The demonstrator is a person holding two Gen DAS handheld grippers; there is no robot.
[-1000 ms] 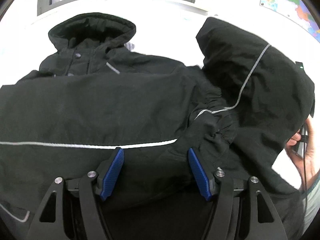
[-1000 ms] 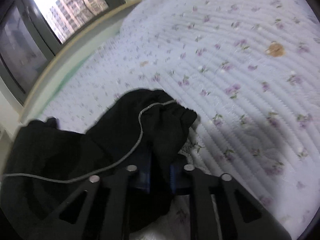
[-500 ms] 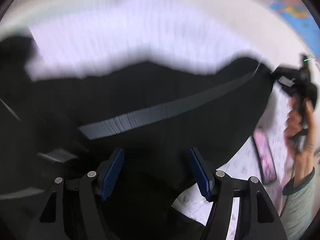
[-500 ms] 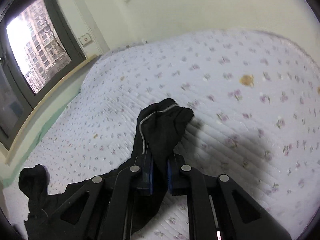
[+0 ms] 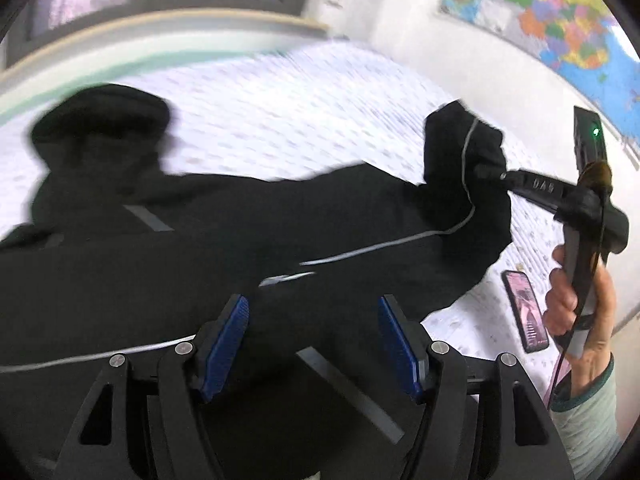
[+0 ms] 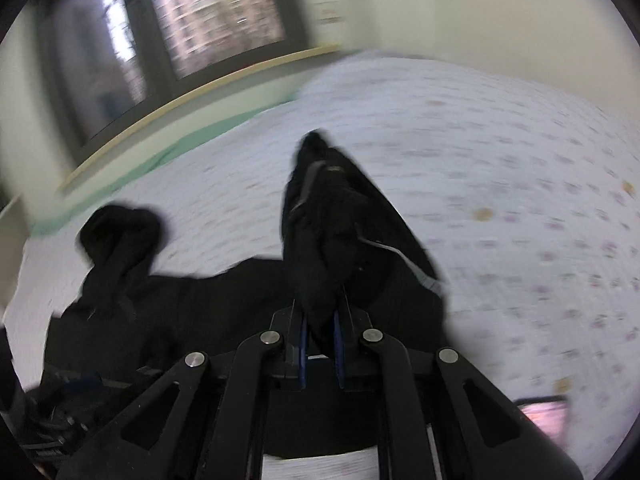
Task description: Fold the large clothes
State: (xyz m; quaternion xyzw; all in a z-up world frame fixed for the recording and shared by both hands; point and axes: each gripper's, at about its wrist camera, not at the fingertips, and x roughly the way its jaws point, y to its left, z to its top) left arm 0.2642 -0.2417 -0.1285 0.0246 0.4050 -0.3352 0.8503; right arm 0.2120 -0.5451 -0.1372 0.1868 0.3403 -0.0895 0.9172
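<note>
At nine o'clock in our left wrist view the hood point(image 5: 100, 120) of the black jacket point(image 5: 200, 272) lies on the flowered bed point(image 5: 300, 100), and our left gripper point(image 5: 313, 336) hangs over the body with its blue pads spread wide, gripping nothing. Toward three o'clock our right gripper point(image 6: 320, 332) has swung the sleeve point(image 5: 464, 184) up and outward from where it lay a second ago, pads pinched tight on the cuff beside a phone point(image 5: 526, 312). We judge the sleeve is being drawn out straight before folding across the body.
</note>
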